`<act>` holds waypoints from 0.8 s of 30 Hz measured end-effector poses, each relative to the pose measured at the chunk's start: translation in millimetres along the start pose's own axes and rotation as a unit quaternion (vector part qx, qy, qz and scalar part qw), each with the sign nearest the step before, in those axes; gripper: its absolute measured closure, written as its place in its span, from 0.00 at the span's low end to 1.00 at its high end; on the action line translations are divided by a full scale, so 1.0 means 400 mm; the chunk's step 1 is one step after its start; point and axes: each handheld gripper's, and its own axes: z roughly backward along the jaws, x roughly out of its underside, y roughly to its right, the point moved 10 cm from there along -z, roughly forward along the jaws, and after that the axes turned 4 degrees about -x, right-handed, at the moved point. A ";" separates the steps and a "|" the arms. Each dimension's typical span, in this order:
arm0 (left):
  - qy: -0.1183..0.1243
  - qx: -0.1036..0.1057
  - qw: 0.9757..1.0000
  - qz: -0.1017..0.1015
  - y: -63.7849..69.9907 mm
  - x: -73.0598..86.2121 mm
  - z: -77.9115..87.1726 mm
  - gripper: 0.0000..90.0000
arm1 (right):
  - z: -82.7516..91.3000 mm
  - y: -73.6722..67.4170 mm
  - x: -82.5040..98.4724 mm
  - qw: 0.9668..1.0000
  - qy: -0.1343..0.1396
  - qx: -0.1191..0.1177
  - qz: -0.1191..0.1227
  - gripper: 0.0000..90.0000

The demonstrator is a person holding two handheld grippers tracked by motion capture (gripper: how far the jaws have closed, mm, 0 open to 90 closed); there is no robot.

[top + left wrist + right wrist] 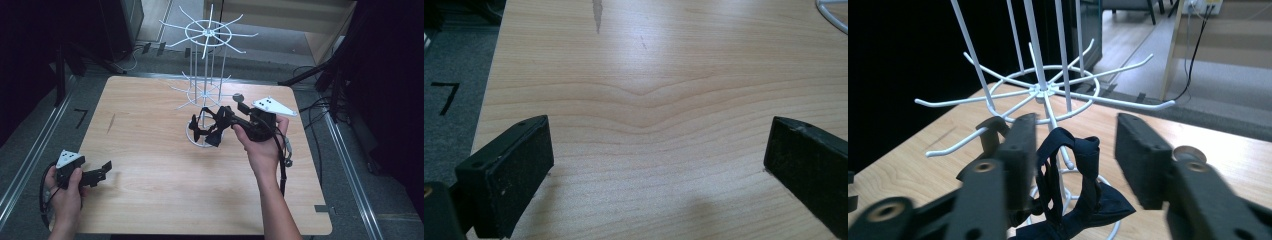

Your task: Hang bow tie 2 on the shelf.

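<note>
A white wire rack [207,35] with hooked arms stands at the far middle of the wooden table [150,150]. A dark navy bow tie [207,131] hangs by its strap low on the rack, above the base ring. My right gripper [218,126] reaches in from the right at the tie. In the right gripper view its jaws [1075,145] stand apart on either side of the strap of the bow tie [1083,200], below the rack's hub [1040,92]; the right pad is clear of the cloth. My left gripper [100,172] rests open near the table's front left edge, with bare wood between its jaws [659,160].
The rack's base ring [831,12] shows at the far right of the left gripper view. A black mark [80,117] lies on the grey floor left of the table. Cables [315,107] and dark stands crowd the right side. A metal rail [30,155] runs along the left.
</note>
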 end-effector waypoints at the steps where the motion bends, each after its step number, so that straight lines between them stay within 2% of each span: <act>1: 0.000 0.000 1.000 0.000 0.000 0.000 0.000 0.00 | 0.005 0.002 -0.001 1.000 0.004 0.004 0.001 0.45; 4: 0.000 0.000 1.000 0.000 0.000 0.000 0.000 0.00 | 0.018 0.016 -0.001 1.000 0.015 0.021 0.010 0.34; 7: 0.000 0.000 1.000 0.000 0.000 0.000 0.000 0.00 | 0.031 0.028 0.005 1.000 0.017 0.025 0.007 0.26; 16: 0.001 0.000 1.000 0.000 0.000 0.000 0.000 0.00 | 0.057 0.053 0.036 1.000 0.013 0.027 0.006 0.11; 18: 0.000 0.000 1.000 0.001 0.000 0.000 0.000 0.00 | 0.063 0.056 0.044 1.000 0.012 0.021 0.004 0.07; 24: 0.000 0.000 1.000 0.000 0.000 0.000 0.000 0.00 | 0.084 0.074 0.071 1.000 0.009 0.014 0.004 0.02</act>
